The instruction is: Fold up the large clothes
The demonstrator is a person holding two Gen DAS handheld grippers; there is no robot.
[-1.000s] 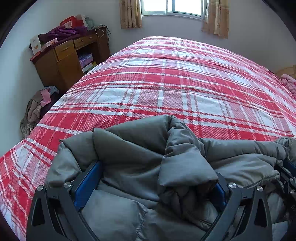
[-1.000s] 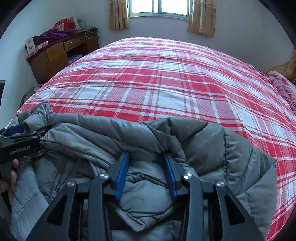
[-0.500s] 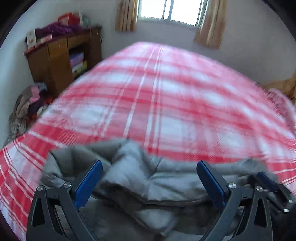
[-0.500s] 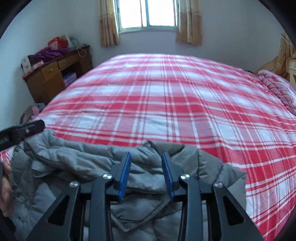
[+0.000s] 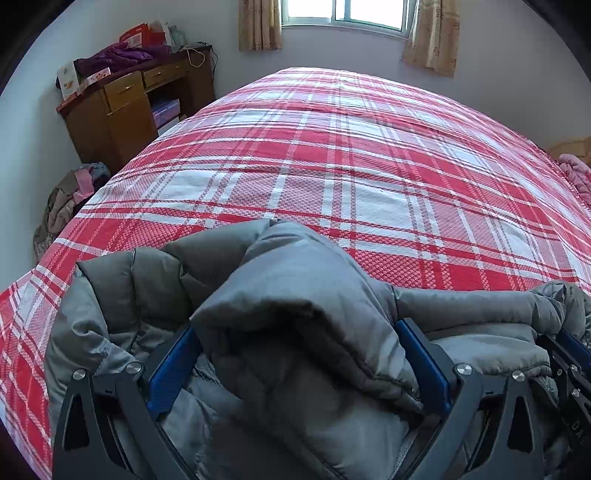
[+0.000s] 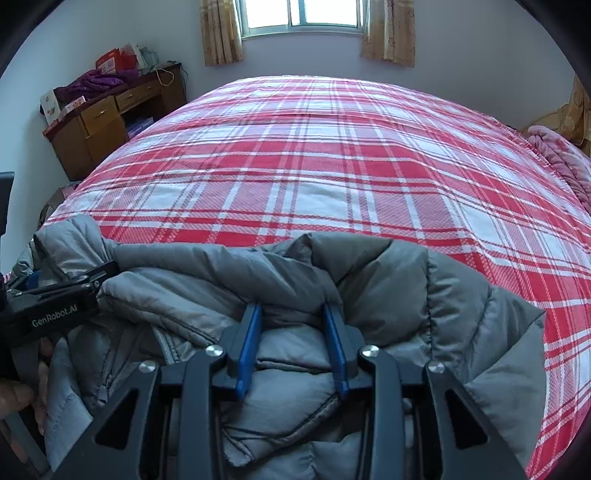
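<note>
Because the grey padded jacket (image 6: 388,288), bunched at the near edge of the plaid bed (image 6: 314,166), looks soft, bulky and slippery, we favour seams; the right gripper (image 6: 293,341) pinches a fold, the left gripper (image 5: 299,362), empty half a second ago, stands wide around a thick roll.

"GenRobot.AI" (white lettering), left tongs (image 6: 64,317)

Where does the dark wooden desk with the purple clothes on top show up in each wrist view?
Left wrist: the dark wooden desk stands upper left, beside the red plaid bedspread.
Right wrist: the desk sits upper left again, smaller.
Shared landmark: the window at top centre.
</note>
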